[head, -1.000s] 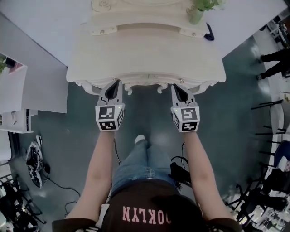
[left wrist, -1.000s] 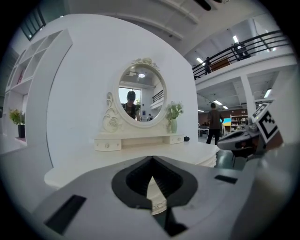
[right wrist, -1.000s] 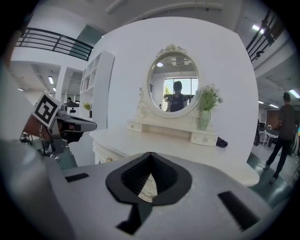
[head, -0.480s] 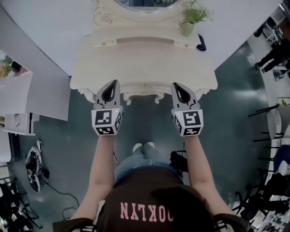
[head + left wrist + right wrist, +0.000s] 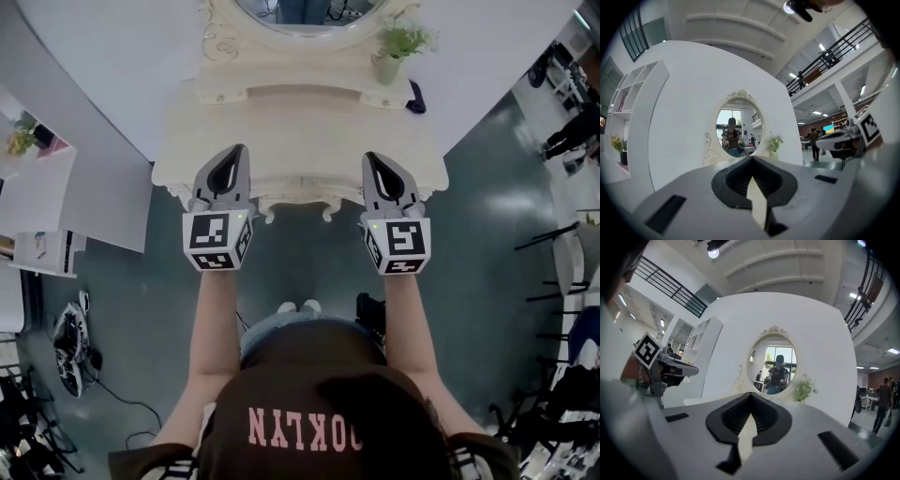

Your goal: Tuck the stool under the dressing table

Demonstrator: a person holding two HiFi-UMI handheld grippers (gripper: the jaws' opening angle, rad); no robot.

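Observation:
The cream dressing table [image 5: 300, 131] stands against the white wall, with an oval mirror [image 5: 305, 14] and a small potted plant [image 5: 398, 47] on its back shelf. I see no stool in any view. Over the table's front edge, my left gripper [image 5: 237, 152] and my right gripper [image 5: 369, 157] are held level side by side. Both are shut with nothing in them. In the left gripper view the shut jaws [image 5: 751, 158] point at the mirror [image 5: 736, 129]. The right gripper view shows its shut jaws [image 5: 751, 394] facing the mirror [image 5: 776, 364] and plant [image 5: 804, 389].
A dark object [image 5: 415, 96] lies at the table's right rear corner. A white shelf unit [image 5: 37, 197] stands at the left. Cables and gear [image 5: 70, 337] lie on the floor at the lower left, with metal stands [image 5: 558, 281] at the right. The person's feet [image 5: 300, 306] are before the table.
Both grippers have risen from the table's front apron to above its top, still shut. The person's feet have come together, and more of the mirror shows.

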